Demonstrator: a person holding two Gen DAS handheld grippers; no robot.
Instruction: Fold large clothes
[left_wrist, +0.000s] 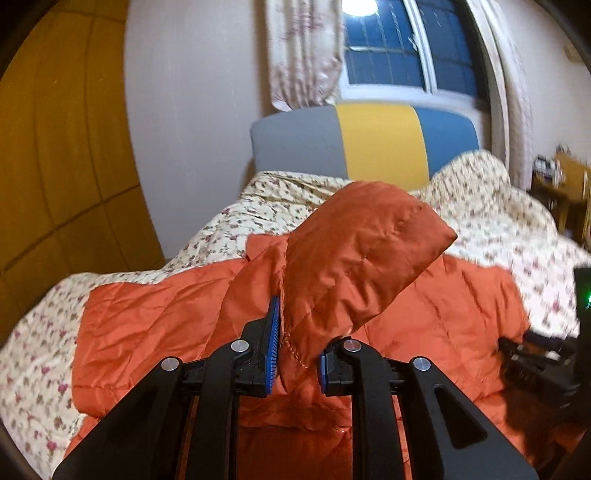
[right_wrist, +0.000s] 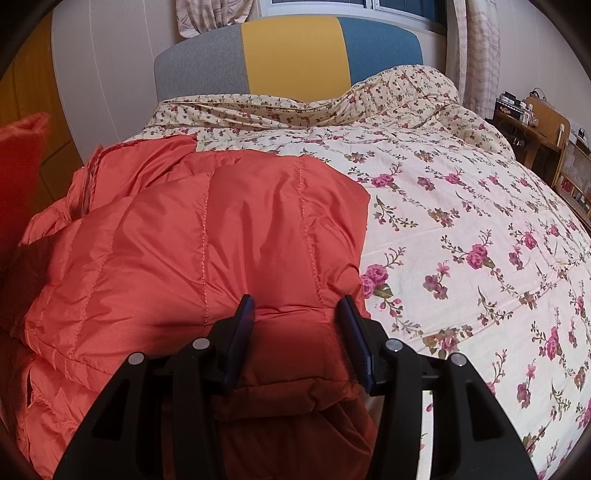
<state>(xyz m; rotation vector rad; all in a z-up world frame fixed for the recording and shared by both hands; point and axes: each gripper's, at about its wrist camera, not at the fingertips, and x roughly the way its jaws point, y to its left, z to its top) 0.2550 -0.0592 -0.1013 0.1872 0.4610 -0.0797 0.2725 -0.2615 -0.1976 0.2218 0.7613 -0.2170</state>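
Observation:
An orange quilted puffer jacket (left_wrist: 443, 306) lies spread on the flowered bedspread (left_wrist: 258, 206). My left gripper (left_wrist: 295, 343) is shut on a fold of the jacket, a sleeve or hood part (left_wrist: 362, 251), and holds it raised above the rest. In the right wrist view the jacket (right_wrist: 207, 236) lies on the left half of the bed. My right gripper (right_wrist: 297, 314) has its jaws apart around the padded edge of the jacket, which bulges between the blue pads (right_wrist: 351, 317). The lifted orange part shows at the far left of the right wrist view (right_wrist: 22, 166).
The bedspread (right_wrist: 461, 221) covers the right half of the bed. A grey, yellow and blue headboard (right_wrist: 291, 55) stands at the far end under a window (left_wrist: 388, 48) with curtains. A wooden desk with clutter (right_wrist: 535, 122) stands on the right. A yellow wardrobe (left_wrist: 55, 147) is on the left.

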